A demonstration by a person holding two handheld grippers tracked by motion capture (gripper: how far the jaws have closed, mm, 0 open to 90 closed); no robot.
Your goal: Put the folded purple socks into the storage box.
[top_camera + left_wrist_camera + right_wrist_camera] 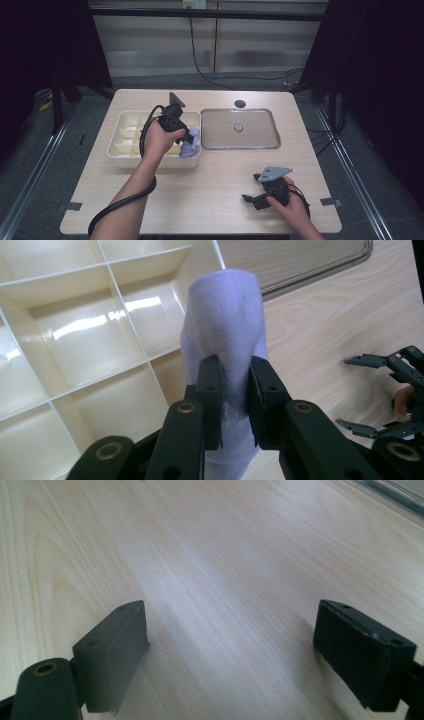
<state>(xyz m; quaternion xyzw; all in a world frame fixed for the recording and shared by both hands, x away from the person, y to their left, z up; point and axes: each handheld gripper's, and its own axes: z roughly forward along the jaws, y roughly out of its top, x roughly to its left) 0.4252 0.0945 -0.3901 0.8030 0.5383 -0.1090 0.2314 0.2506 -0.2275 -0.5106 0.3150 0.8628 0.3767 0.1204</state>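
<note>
Clenched in the left claw (235,390), a lavender sock (225,325) is held over the divided organizer tray (116,150)'s corner compartment; it should be lowered squarely inside. The right claw (230,655) is rested released on the counter (210,195).

The high view looks forward and down from above the person's side, taking in the whole wooden table (210,195) from some way off. The left gripper view sits close over the cream divided organiser tray (85,335) and shares it, and the far table edge, with the high view. The right gripper view skims low along bare tabletop (215,580).
</note>
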